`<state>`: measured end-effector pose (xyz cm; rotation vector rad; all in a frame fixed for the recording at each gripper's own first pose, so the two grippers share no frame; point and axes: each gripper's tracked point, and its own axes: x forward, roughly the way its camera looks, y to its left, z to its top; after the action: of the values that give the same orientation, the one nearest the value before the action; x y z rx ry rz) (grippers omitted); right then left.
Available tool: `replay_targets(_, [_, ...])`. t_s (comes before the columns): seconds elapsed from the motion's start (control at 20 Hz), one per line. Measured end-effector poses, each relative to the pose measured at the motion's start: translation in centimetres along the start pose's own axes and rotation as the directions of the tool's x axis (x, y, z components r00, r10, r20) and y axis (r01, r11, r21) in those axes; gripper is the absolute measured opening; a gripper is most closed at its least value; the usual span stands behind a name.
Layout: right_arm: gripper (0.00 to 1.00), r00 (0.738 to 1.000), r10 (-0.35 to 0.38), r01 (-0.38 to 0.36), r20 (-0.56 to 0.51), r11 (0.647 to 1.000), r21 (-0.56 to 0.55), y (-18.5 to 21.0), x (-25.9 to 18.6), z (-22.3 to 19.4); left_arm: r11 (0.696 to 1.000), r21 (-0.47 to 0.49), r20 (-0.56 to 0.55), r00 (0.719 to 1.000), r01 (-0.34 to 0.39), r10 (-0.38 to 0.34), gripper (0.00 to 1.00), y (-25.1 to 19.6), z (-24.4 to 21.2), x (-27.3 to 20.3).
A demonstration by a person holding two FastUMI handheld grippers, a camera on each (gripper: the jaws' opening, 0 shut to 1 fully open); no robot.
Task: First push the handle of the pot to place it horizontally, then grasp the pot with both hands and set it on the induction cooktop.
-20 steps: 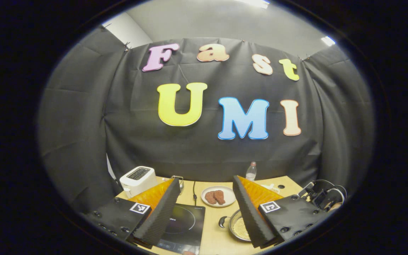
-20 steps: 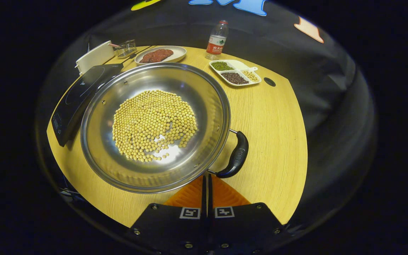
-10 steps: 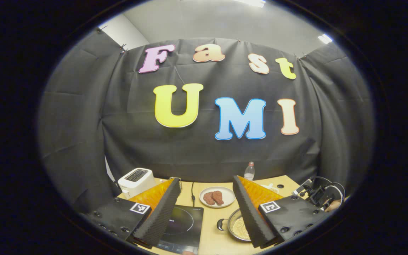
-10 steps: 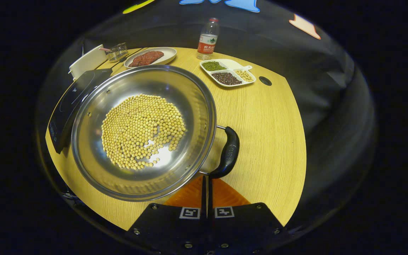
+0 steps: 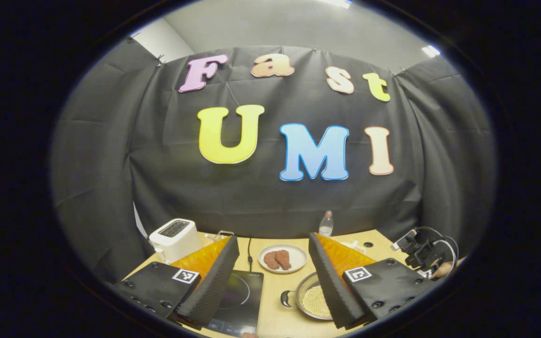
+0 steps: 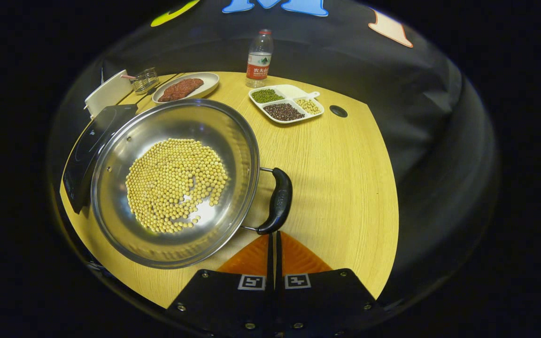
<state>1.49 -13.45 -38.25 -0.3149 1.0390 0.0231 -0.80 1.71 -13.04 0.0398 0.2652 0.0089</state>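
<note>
A steel pot [image 6: 240,141] holding soybeans [image 6: 176,183] sits on the wooden table [image 6: 345,188], with the black induction cooktop [image 6: 85,150] just to its left. The pot's black side handle [image 6: 277,199] points toward my right gripper [image 6: 273,233], which is shut, empty, and at or touching the handle's near end. My left gripper [image 5: 273,237] is open and held high above the table's front. Between its fingers I see the cooktop [image 5: 240,298] and the pot [image 5: 315,300] with its other handle [image 5: 285,298]. The right gripper [image 5: 423,253] shows far right, held by a hand.
At the back of the table are a white toaster [image 6: 108,91], a small glass holder [image 6: 144,80], a plate of meat [image 6: 181,88], a water bottle [image 6: 258,58] and a divided dish of beans [image 6: 285,102]. A cable hole [image 6: 338,111] lies to the right.
In the right gripper view the pot and its handle have slid left and turned, with the shut gripper staying at the handle's near end. The left gripper stayed open and drifted slightly.
</note>
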Motion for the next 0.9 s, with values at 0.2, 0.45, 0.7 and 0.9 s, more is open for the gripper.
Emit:
replay_targets(0.2, [0.26,0.995,0.001,-0.01,0.096,0.996,0.089,-0.4,-3.0,0.6,0.997,-0.025,-0.056,0.996,0.07,-0.072,0.97,-1.6,-2.2,1.1])
replay_targets(0.45, [0.95,0.972,0.009,-0.059,0.233,0.976,0.208,-0.1,-6.2,1.3,0.991,-0.027,-0.133,0.982,0.132,-0.134,0.97,-3.0,-6.1,2.6])
replay_targets(0.7, [0.95,0.956,0.007,-0.1,0.292,0.947,0.304,0.4,-8.1,1.6,0.983,-0.04,-0.272,0.944,0.181,-0.185,0.97,-3.9,-12.3,4.9])
replay_targets(0.9, [0.95,0.947,-0.009,-0.108,0.32,0.932,0.346,0.9,-8.0,2.2,0.978,-0.016,-0.349,0.915,0.209,-0.201,0.95,-4.3,-16.2,6.4])
